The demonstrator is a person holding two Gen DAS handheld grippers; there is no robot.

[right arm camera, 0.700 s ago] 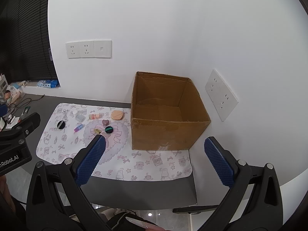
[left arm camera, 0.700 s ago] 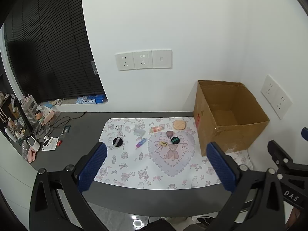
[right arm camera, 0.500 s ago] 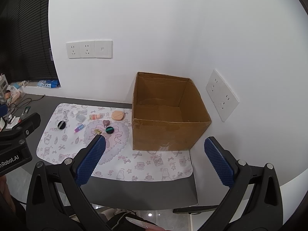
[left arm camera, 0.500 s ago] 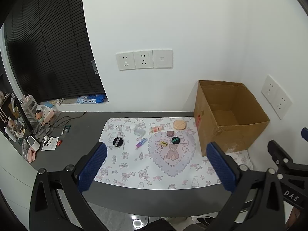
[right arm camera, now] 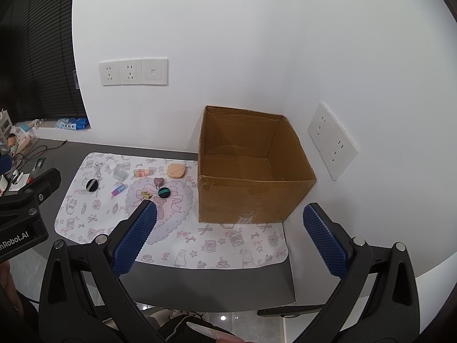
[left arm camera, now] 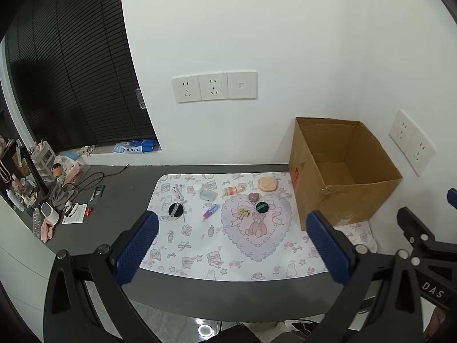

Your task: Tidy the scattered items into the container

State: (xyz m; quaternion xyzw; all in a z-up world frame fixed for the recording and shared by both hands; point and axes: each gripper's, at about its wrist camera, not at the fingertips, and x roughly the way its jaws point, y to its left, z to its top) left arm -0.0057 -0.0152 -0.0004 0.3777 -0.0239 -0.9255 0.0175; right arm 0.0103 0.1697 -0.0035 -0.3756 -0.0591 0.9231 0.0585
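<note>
Both grippers, left [left arm camera: 232, 244] & right [right arm camera: 228, 235], hang above desk's [left arm camera: 120, 200] near edge, jaws wide open, nothing held. Small items, e.g. black puff [left arm camera: 262, 207], lie scattered mid-mat [left arm camera: 200, 245]. Cardboard box [right arm camera: 251, 197] further back in corner.

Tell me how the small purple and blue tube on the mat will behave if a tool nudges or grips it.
The purple and blue tube lies on its side and looks cylindrical, so a nudge across its length would probably roll it over the mat. It is small, so likely light. Its smooth-looking surface may slip unless gripped across the middle.
</note>
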